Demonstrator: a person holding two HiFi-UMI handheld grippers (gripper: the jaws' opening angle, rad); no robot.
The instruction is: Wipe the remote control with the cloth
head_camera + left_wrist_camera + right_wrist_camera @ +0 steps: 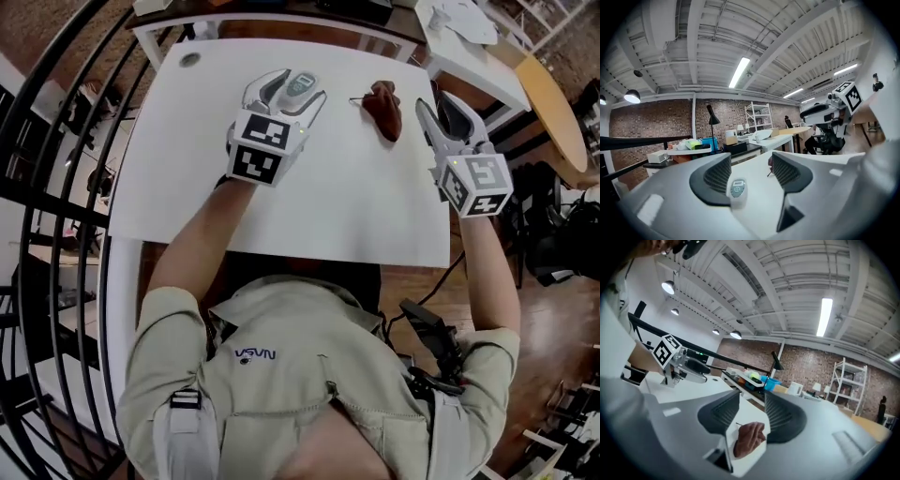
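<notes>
Remote control [300, 86]: on worktop [356, 206], far left, between spread left gripper [750, 159] jaws, not pinched | cloth [384, 106]: far right, ahead of spread, empty right gripper [751, 397] | progress: judged at start; cloth pickup and wiping outstanding.

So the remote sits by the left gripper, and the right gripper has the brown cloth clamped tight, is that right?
Not quite. The remote control sits by the left gripper, but the right gripper has not clamped the brown cloth: the right gripper view shows its jaws apart and the cloth lying loose on the table.
</notes>
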